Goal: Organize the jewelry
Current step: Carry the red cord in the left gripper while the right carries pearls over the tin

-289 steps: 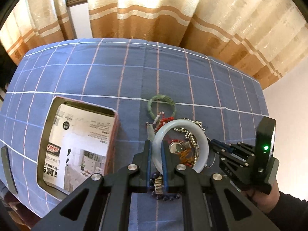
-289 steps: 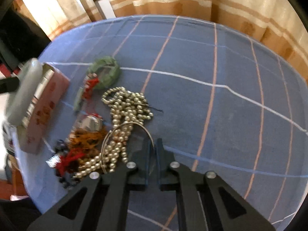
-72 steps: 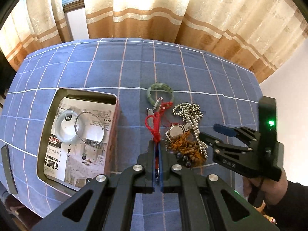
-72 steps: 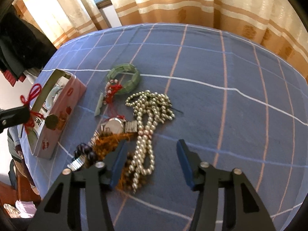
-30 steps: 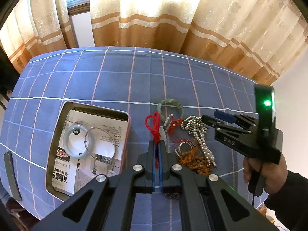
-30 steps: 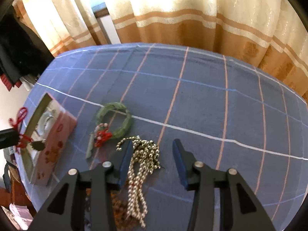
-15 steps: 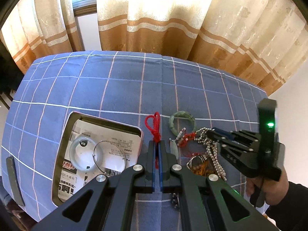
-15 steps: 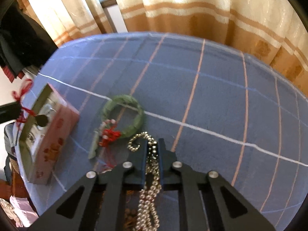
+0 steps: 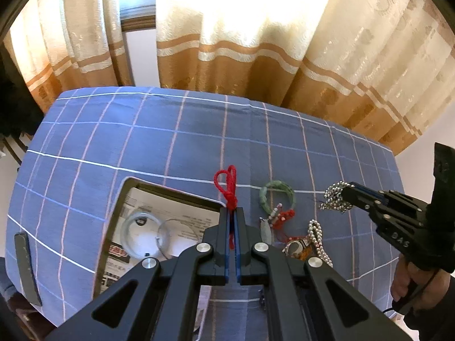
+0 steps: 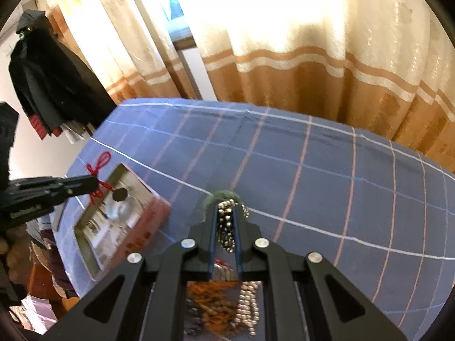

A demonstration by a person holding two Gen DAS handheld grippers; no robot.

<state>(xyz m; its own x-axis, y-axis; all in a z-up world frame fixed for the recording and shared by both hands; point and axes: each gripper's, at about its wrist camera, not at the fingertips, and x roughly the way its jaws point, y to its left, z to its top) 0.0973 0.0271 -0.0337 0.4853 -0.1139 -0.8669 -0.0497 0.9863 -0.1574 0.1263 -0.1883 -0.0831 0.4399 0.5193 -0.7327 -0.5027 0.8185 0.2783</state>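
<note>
left gripper (image 9: 233,213) clenched, jaws pressed together on a red knotted cord (image 9: 229,189); the cord's loops stick out past the tips. in the right wrist view a small dark pendant (image 10: 121,194) hangs from the cord, over the open tin box (image 9: 122,199).

right gripper (image 10: 226,218) has just been closing and now grasps a silver bead necklace (image 10: 226,227); the beads are bunched between the pads and a strand trails down toward the heap. in the left wrist view it is held off the cloth, to the right of the tin box, with a hand (image 9: 412,287) on its grip.

tin box: pinkish outer wall, lined with printed paper. inside lie a pale jade bangle (image 9: 136,234) and a thin metal bangle (image 9: 173,238), overlapping.

right of the tin box, on the cloth: a green jade bangle (image 9: 277,201), a small red-tasselled charm (image 9: 280,217), a watch (image 9: 297,247), and orange-brown beads (image 10: 210,298), partly hidden by the gripper bodies.

surface: bench under a blue tablecloth (image 9: 142,142) with white and pink grid lines. a dark flat strip (image 9: 25,267) lies left of the tin box, near the cloth's edge.

room: cream and tan curtains (image 9: 256,42) behind the bench, bright window light through them. dark clothing (image 10: 48,85) hangs well beyond the tin box.
</note>
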